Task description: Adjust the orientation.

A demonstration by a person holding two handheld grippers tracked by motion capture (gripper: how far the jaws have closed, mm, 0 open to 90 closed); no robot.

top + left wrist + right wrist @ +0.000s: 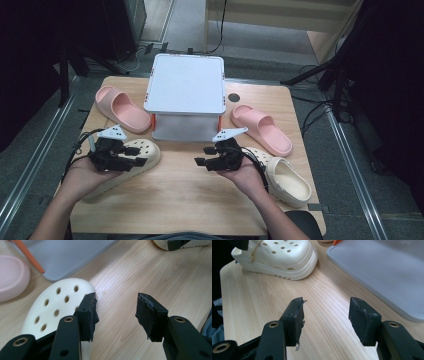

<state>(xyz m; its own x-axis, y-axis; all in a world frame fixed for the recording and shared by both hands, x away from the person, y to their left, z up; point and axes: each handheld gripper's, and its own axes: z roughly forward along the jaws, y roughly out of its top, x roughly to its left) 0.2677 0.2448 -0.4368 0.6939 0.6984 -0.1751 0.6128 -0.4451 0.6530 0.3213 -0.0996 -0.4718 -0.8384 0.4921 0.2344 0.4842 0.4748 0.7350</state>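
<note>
Two cream clogs lie on the wooden table (180, 200). The left clog (142, 150) lies under my left gripper (141, 161), which points right above its toe. In the left gripper view the holed toe (55, 305) lies under the left jaw, and my left gripper (116, 312) is open with bare wood between its jaws. The right clog (287, 180) lies beside the person's right hand. My right gripper (200, 161) points left over the table's middle. Seen in its own view, my right gripper (325, 315) is open and holds nothing, with the left clog (279, 257) farther off.
A grey lidded box (187, 85) with orange clasps stands at the back middle. Its edge is near both grippers, as the box (70, 255) and the box lid (387, 270). One pink slide (122, 107) lies left of it, another pink slide (261, 128) right of it.
</note>
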